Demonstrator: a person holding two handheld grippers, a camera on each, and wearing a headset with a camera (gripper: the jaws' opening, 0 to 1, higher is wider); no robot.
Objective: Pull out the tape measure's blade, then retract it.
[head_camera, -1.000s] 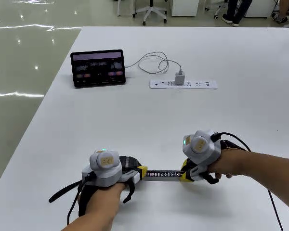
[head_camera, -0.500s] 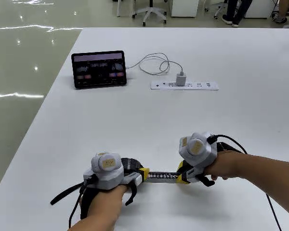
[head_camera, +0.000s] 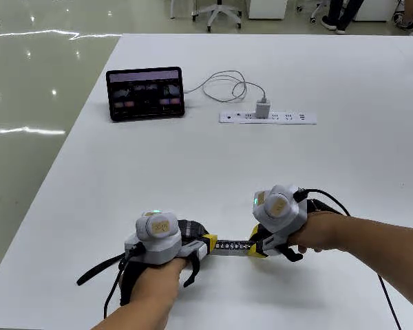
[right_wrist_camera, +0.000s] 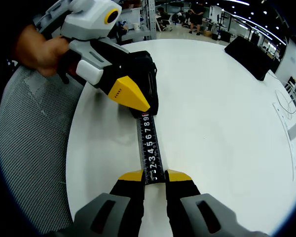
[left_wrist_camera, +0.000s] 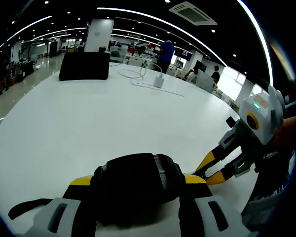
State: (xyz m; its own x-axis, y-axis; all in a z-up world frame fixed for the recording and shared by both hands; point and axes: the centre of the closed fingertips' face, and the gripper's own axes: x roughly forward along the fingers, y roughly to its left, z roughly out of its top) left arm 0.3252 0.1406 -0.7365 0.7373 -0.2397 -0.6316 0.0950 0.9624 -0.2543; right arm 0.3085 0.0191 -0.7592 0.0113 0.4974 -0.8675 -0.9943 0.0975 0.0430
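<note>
Between the yellow-tipped jaws of the left gripper (left_wrist_camera: 138, 180) sits the tape measure's black case (left_wrist_camera: 138, 192). It is pinched from both sides and rests on the white worktop (left_wrist_camera: 89, 118). Just right of the case, the right gripper (right_wrist_camera: 153, 176) has its jaws pressed together on the end of the blade (right_wrist_camera: 149, 140). The printed numbers run from those jaws back to the case's mouth.

The blade lies flat and straight just above the worktop. In the head view its long axis runs left to right across the person's front, from the case (head_camera: 190, 231) out toward the right gripper (head_camera: 253, 249). The case's mouth faces right, toward that gripper.

Set against a second ago, the stretch of blade out of the case is shorter and the right gripper stands nearer the case. The left gripper's jaws keep their clamp on the case.

Well beyond the case, a tablet (head_camera: 145, 93) stands propped with its screen lit. Further from the case and to the right lies a white power strip (head_camera: 268, 117) with a charger (head_camera: 262, 108) plugged in. A looped cable (head_camera: 224, 86) leads from the charger toward the tablet.
</note>
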